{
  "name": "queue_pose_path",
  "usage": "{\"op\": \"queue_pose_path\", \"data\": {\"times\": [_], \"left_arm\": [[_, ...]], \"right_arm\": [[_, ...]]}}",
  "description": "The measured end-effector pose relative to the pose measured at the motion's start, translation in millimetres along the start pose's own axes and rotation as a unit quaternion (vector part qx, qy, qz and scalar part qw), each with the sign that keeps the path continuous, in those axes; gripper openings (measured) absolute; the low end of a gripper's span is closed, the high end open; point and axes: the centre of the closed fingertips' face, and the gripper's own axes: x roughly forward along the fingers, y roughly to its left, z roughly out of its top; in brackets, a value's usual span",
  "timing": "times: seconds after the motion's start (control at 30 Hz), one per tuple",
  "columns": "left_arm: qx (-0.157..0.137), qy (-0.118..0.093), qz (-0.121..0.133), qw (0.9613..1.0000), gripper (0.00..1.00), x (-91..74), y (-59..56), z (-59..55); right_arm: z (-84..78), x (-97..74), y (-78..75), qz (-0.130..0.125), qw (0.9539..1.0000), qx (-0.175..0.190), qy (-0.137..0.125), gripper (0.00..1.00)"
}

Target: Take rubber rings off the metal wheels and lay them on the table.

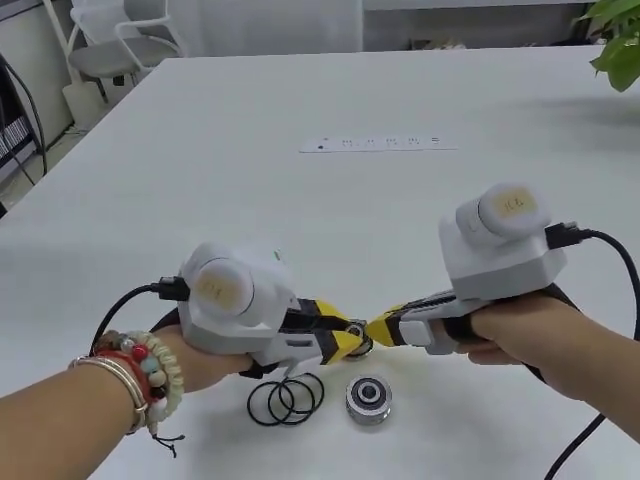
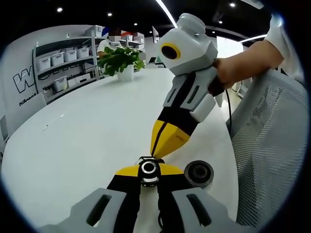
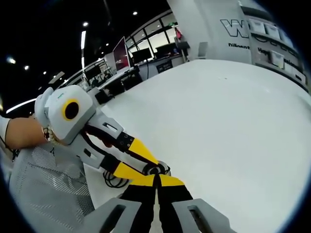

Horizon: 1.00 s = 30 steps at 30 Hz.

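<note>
Wheel (image 2: 148, 170) pinched in L gripper (image 1: 352, 342) | R gripper (image 1: 378, 333) jaws together, tip touching it

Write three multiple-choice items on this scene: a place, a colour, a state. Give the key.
1. Where is the loose wheel? A: on the table, right of the rubber rings. B: on the floor. C: atop the rings.
2. What colour are the rubber rings? A: red. B: white. C: black.
3. The left gripper is: A: open. B: shut on a second wheel. C: set down.
Key: 1 A, it rests beside the rings; 2 C, dark loops on the white top; 3 B, its yellow fingers clamp that wheel.
</note>
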Motion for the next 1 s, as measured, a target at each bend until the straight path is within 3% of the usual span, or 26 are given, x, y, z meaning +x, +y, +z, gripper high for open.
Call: {"op": "queue_pose_path", "data": {"times": [0.3, 0.47, 0.7, 0.83, 0.93, 1.0], "left_arm": [[-0.005, -0.001, 0.004, 1.0, 0.08, 0.9, 0.1, 0.5], [-0.022, -0.003, 0.007, 0.9997, 0.08, 1.2, 0.6, 0.5], [-0.004, 0.02, 0.002, 0.9998, 0.08, 2.0, -0.2, 1.9], [0.008, 0.023, -0.009, 0.9997, 0.09, -3.5, -1.3, 8.4], [-0.004, 0.016, -0.021, 0.9996, 0.1, -11.1, -1.5, 17.2], [-0.008, 0.013, -0.027, 0.9995, 0.16, -16.4, -1.9, 21.9]], "right_arm": [[4.9, 2.0, 4.1, 0.006, 0.9999, -0.004, -0.008, 0.0], [4.5, 1.4, 2.8, 0.006, 0.9999, 0.0, -0.012, 0.0], [2.6, 1.3, 0.2, -0.002, 0.9999, 0.007, -0.011, 0.0], [3.1, 0.5, 0.5, -0.006, 0.9999, 0.003, -0.01, 0.0], [6.1, -0.6, 0.6, -0.006, 0.9999, 0.003, -0.015, 0.0], [7.8, -1.7, 0.8, -0.005, 0.9998, 0.007, -0.019, 0.0]]}}
